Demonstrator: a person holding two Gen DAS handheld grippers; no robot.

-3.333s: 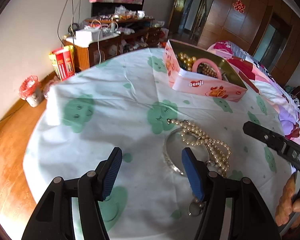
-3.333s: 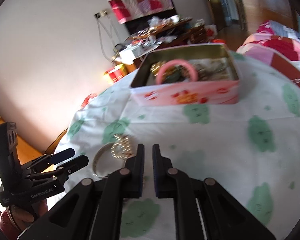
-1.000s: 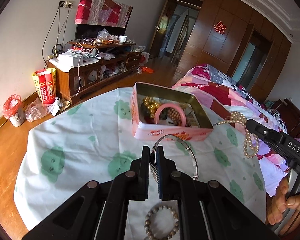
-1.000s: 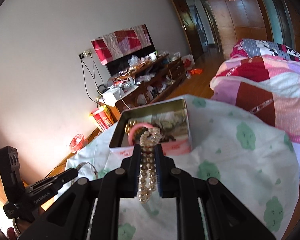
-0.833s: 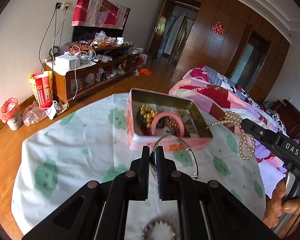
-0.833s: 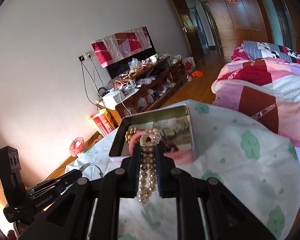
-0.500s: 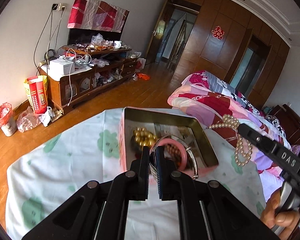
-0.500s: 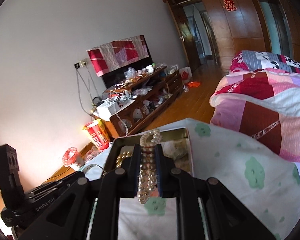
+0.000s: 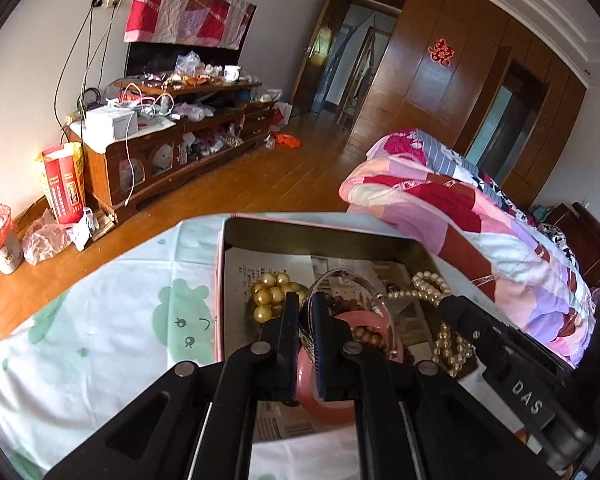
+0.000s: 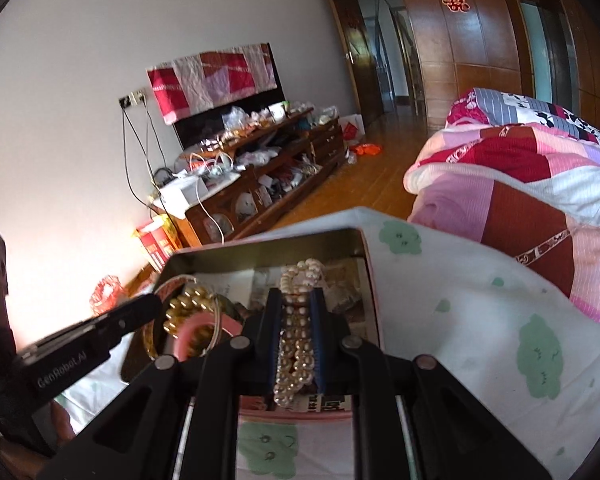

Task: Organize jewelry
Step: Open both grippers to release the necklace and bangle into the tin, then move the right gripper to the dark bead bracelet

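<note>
An open pink tin point(image 9: 320, 226) stands on the cloth-covered table and holds gold beads point(image 9: 270, 292), a pink bangle point(image 9: 324, 396) and brown beads. My left gripper point(image 9: 308, 312) is shut on a thin silver bangle point(image 9: 380, 300), which hangs over the inside of the tin. My right gripper point(image 10: 296, 300) is shut on a white pearl necklace point(image 10: 296, 344) above the tin's point(image 10: 268, 242) right half. The pearls point(image 9: 428, 284) loop over and dangle under its fingers. In the right wrist view the left gripper point(image 10: 152, 304) reaches in from the left with the silver bangle point(image 10: 219, 320).
The table wears a white cloth with green cloud prints point(image 9: 100, 320). A bed with a pink and red quilt point(image 9: 460, 216) lies just behind it on the right. A cluttered wooden TV cabinet point(image 9: 160, 152) stands across the wood floor on the left.
Both grippers have moved forward and slightly down, from short of the tin to right over its inside. The silver bangle and the pearl necklace came along in them.
</note>
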